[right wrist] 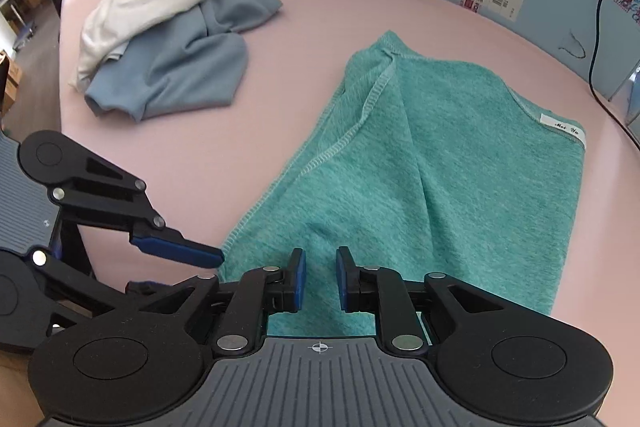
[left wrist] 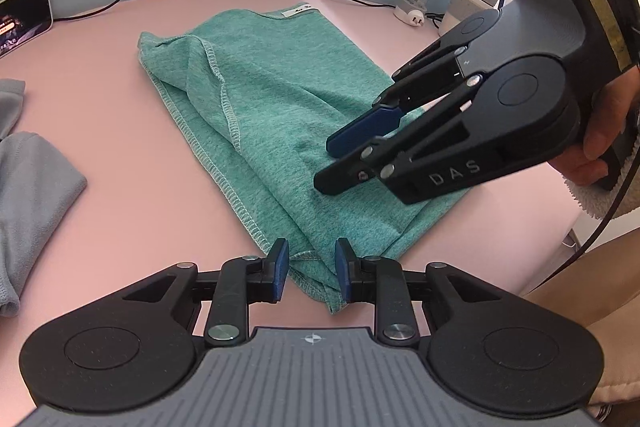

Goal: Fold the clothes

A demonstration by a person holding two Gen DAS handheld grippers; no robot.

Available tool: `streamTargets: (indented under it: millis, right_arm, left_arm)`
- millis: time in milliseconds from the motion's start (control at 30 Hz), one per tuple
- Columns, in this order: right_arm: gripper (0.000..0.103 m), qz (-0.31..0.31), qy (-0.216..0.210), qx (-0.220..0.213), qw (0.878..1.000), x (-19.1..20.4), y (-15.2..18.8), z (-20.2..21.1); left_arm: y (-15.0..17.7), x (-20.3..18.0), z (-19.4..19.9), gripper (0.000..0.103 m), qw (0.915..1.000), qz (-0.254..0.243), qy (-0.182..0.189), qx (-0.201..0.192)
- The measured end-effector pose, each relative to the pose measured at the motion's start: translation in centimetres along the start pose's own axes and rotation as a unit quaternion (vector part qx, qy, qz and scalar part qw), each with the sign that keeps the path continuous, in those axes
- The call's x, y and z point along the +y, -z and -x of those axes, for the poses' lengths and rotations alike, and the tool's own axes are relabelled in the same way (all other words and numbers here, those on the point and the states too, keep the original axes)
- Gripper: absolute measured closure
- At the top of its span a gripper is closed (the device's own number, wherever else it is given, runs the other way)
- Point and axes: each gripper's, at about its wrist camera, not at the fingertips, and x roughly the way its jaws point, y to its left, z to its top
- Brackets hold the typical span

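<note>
On pink tabletop [left wrist: 120,147], knitted teal garment [left wrist: 280,115] lies folded.

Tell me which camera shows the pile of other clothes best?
The right wrist view: the pile of clothes shows whole, white on blue-grey, with something black on top. The left wrist view catches only a grey edge at its left border.

Bright, sharp, fisheye-bent edges
</note>
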Motion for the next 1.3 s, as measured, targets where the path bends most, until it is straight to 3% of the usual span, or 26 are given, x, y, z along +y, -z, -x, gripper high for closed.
streamTargets:
  millis: [67, 167, 233, 300, 367, 667, 1033, 1167, 1300]
  right_arm:
    - [0.071, 0.011, -0.009, 0.003, 1.0, 0.2, 0.4, 0.0]
    - [0.073, 0.024, -0.001, 0.01, 1.0, 0.6, 0.8, -0.9]
    - [0.081, 0.024, 0.007, 0.006, 1.0, 0.7, 1.0, -1.2]
    - [0.1, 0.017, 0.008, -0.004, 1.0, 0.4, 1.0, -0.7]
    - [0.101, 0.009, 0.013, -0.012, 1.0, 0.0, 1.1, -0.2]
    - [0.102, -0.056, 0.066, -0.033, 0.996, -3.8, 2.4, 3.4]
    - [0.101, -0.115, 0.068, -0.005, 0.991, -5.9, 4.8, 2.9]
    - [0.101, -0.122, 0.068, -0.026, 0.99, -5.9, 4.6, 3.8]
    - [0.1, -0.126, 0.06, -0.044, 0.989, -5.9, 4.3, 4.5]
  left_arm:
    - [0.0, 0.2, 0.0, 0.079, 1.0, 0.004, 0.003, -0.002]
    - [-0.3, 0.3, 0.1, 0.078, 0.9999, 0.008, 0.004, -0.007]
    - [-0.4, 0.4, 0.2, 0.078, 0.9999, 0.01, 0.005, -0.01]
    - [-0.5, 0.5, 0.1, 0.078, 0.9998, 0.014, 0.008, -0.013]
    - [-0.6, 0.5, 0.0, 0.078, 0.9998, 0.014, 0.009, -0.013]
    - [-1.1, 0.2, -0.9, 0.078, 0.9997, 0.007, 0.023, -0.005]
    - [-2.5, -0.6, -1.4, 0.079, 0.9995, -0.008, 0.023, -0.017]
    - [-2.9, -0.9, -2.2, 0.087, 0.9996, -0.025, 0.013, -0.005]
    - [-2.8, -1.9, -2.1, 0.087, 0.9983, -0.053, 0.025, 0.0]
